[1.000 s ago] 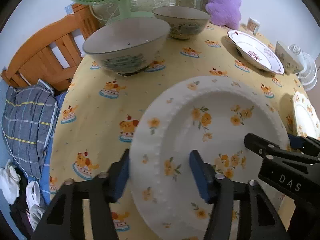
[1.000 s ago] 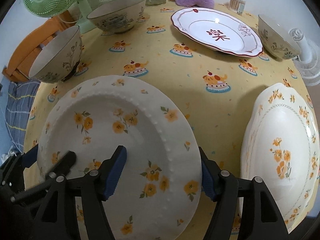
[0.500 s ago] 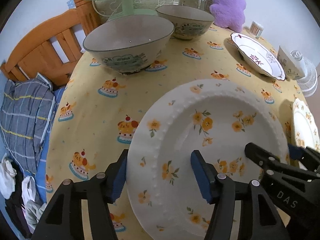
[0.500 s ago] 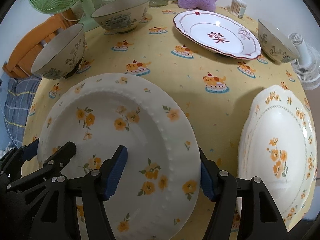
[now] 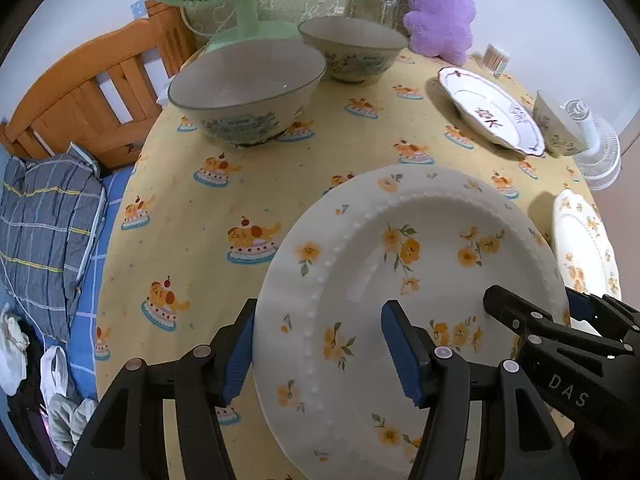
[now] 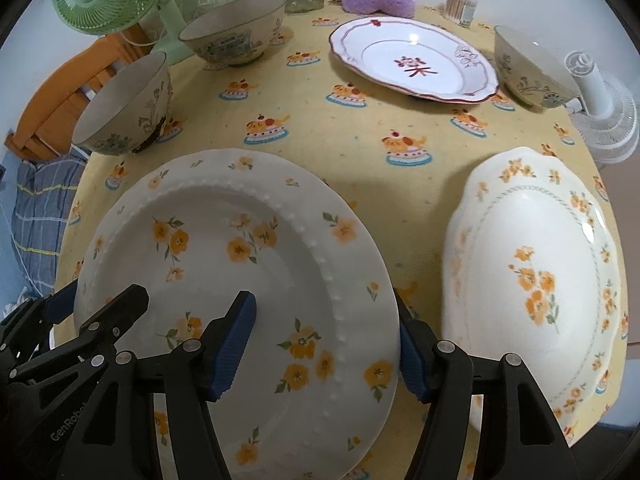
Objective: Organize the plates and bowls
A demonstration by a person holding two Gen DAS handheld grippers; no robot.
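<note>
I have the round flowered plate [image 5: 420,288] at the near edge of the bench [image 5: 248,184], on the yellow cake-print cloth. My left tool [image 5: 320,354] straddles its left rim, one blue pad outside the edge and one over the well, neither visibly pressing; jaws stand apart. My right tool [image 6: 326,346] straddles the right rim likewise, its jaws apart too. The plate holds nothing. Just right of it lies a scalloped flowered plate [image 6: 536,276], empty. Further back: a red-trimmed plate [image 6: 416,64], empty, and three bowls [image 6: 124,108] [image 6: 236,36] [image 6: 528,68], whose visible insides are empty.
</note>
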